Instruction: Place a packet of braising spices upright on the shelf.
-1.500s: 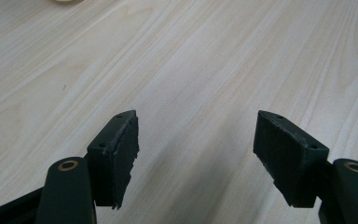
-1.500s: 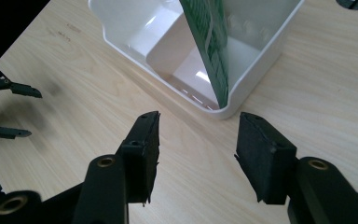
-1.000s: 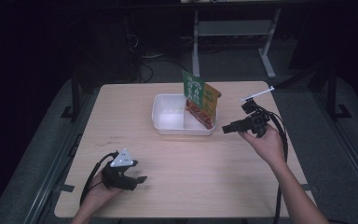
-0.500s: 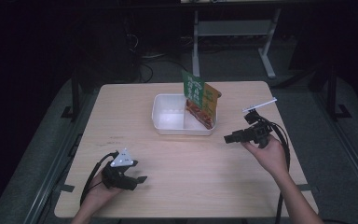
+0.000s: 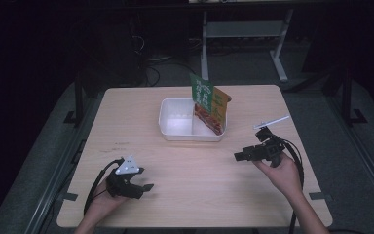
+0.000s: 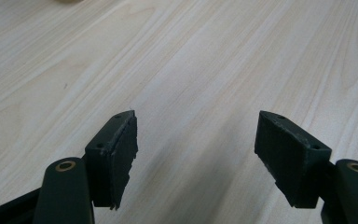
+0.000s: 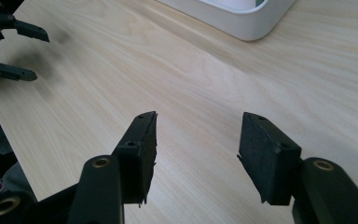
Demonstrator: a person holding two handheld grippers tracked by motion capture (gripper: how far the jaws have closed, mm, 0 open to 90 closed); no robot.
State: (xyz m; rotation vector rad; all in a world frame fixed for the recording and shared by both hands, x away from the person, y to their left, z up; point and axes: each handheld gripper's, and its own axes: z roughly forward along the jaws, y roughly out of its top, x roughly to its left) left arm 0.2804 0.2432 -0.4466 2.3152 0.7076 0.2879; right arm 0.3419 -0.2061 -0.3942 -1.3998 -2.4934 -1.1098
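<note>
A white two-compartment container sits at the middle of the far half of the wooden table. A green and orange snack packet stands tilted in its right compartment. My right gripper hovers to the right of and nearer than the container, pointing left, jaws open and empty. In the right gripper view my right gripper faces bare wood, with the container's corner ahead. My left gripper rests low at the near left, open, with only tabletop between the jaws.
The left gripper's jaw tips appear far off at the top left of the right gripper view. Cables trail from both grippers toward the near table edge. A metal desk frame stands on the dark floor behind the table.
My right hand has drawn back toward the near edge and sunk lower, away from the container. The left hand, the container and the packet have not moved.
</note>
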